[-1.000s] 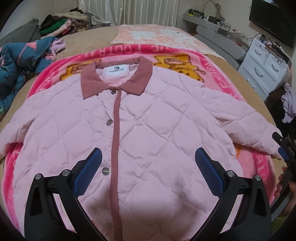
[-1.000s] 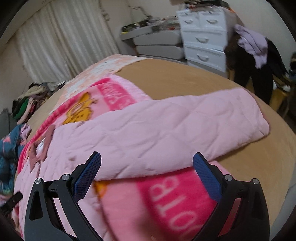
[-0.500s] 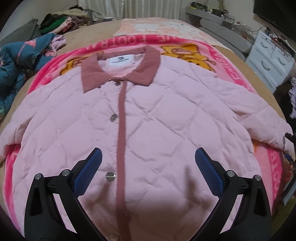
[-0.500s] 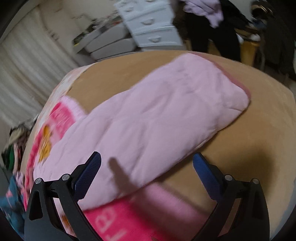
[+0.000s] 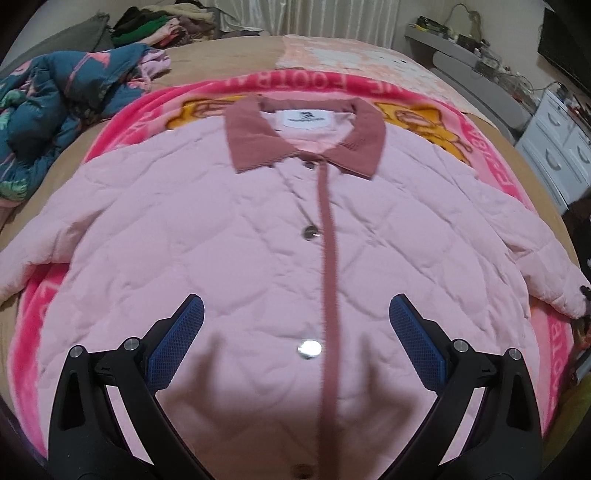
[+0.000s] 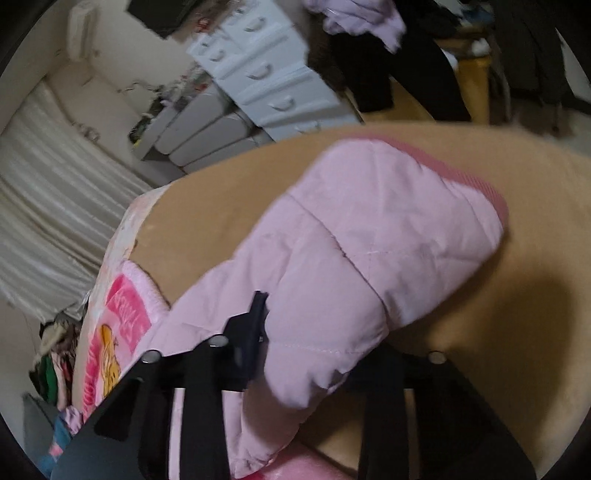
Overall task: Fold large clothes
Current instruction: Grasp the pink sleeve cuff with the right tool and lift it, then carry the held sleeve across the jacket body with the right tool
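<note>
A pink quilted jacket (image 5: pixel 240 229) lies flat and buttoned, front up, on a pink blanket (image 5: pixel 332 85), its dusty-rose collar (image 5: pixel 303 136) at the far end. My left gripper (image 5: pixel 295 332) hovers open above the lower front beside the button strip, with nothing between its fingers. The jacket's right sleeve (image 5: pixel 535 266) stretches to the bed's right edge. In the right wrist view my right gripper (image 6: pixel 317 332) is closing on that sleeve (image 6: pixel 369 240), a little behind the rose cuff (image 6: pixel 469 184). One finger (image 6: pixel 255 321) presses the fabric; the other is hidden under it.
A blue patterned garment (image 5: pixel 48 110) is heaped at the bed's far left, with more clothes (image 5: pixel 159 26) behind it. White drawers (image 6: pixel 258 66) and grey shelves stand beyond the bed's right side. Tan bed cover (image 6: pixel 480 332) lies bare around the cuff.
My right gripper rolled, dropped onto the sleeve and went from wide open to closed on it. My left gripper slid sideways over the jacket front, staying open.
</note>
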A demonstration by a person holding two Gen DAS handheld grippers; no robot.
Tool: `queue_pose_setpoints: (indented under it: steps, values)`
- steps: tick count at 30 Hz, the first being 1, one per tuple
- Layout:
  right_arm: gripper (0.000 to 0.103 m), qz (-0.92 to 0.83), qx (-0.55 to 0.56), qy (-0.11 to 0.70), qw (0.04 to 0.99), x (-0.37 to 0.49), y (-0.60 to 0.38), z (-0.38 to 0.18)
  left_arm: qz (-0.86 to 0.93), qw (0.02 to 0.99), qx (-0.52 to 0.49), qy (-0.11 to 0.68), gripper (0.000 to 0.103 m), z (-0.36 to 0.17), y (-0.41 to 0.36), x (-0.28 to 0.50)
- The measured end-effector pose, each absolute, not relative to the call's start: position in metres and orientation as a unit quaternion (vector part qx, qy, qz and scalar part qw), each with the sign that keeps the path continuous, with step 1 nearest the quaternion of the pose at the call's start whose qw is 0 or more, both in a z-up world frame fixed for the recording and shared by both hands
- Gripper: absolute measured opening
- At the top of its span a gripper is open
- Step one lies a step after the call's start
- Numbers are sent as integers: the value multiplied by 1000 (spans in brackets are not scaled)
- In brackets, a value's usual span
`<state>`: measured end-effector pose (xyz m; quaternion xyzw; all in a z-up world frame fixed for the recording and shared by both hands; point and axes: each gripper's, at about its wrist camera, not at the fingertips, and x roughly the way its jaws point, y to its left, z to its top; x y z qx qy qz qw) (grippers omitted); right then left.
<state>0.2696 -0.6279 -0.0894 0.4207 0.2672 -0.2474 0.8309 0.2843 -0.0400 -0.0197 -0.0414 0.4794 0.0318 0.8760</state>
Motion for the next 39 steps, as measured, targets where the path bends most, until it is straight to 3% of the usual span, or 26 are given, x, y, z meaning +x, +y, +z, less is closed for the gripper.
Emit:
queue_pose_setpoints:
  steps: [10,22,39]
  values:
    - [18,-161,326,211,908,277,-579,-6,49,892,-51,447,94,14,-9,282]
    - [16,-35,300,191,934,300,-501,62,47,902,-81,422,94,37,23,275]
    - [16,73,208,182,958,328,-361,125,80,914,-97,385,94,47,91,267]
